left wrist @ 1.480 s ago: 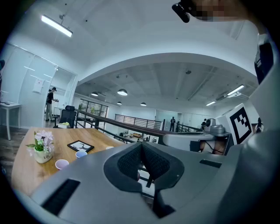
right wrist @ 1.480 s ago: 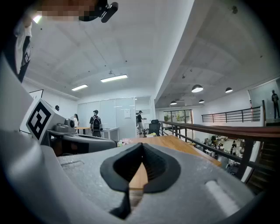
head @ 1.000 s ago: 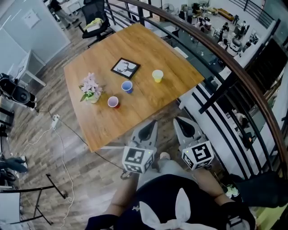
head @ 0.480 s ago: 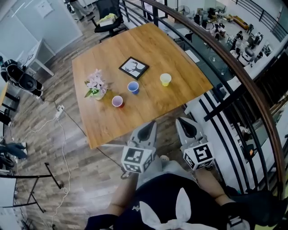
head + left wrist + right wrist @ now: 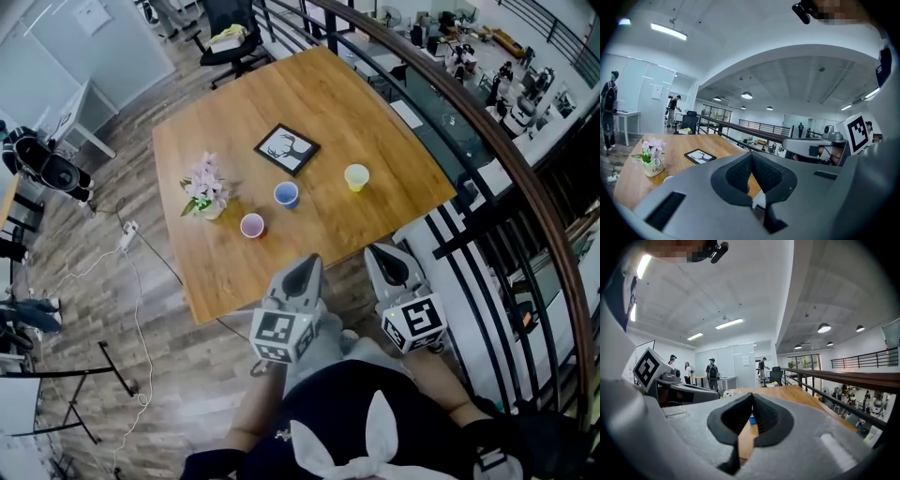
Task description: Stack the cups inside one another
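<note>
Head view, looking steeply down on a wooden table [image 5: 375, 112] that carries a framed picture [image 5: 287, 149], taken here as the reference point.

Three cups stand upright and apart from one another, none inside another. The blue cup [image 5: 286, 194] stands near the framed picture, on the side toward the person. The yellow cup [image 5: 356, 177] stands to the right of the framed picture and a little nearer the person. The red cup [image 5: 252, 225] stands farther from the framed picture than the blue cup, toward the person and to the left. A small pot of pink flowers [image 5: 206, 192] stands to the left of the framed picture, just beyond the red cup.

The left gripper [image 5: 309, 264] and the right gripper [image 5: 382, 255] are held side by side at the near edge of the table, well apart from the framed picture and from every cup, each with its marker cube toward the person.

In the left gripper view the dark pads meet at their tips with nothing between them. The framed picture and the flower pot show beyond them on the left.

In the right gripper view the pads likewise meet at the tips and grip nothing. The blue cup shows far off through the narrow slit below the tips.

A dark railing [image 5: 487, 141] curves past the table on the side to the right of the framed picture. An office chair [image 5: 230, 42] stands beyond the far corner.
</note>
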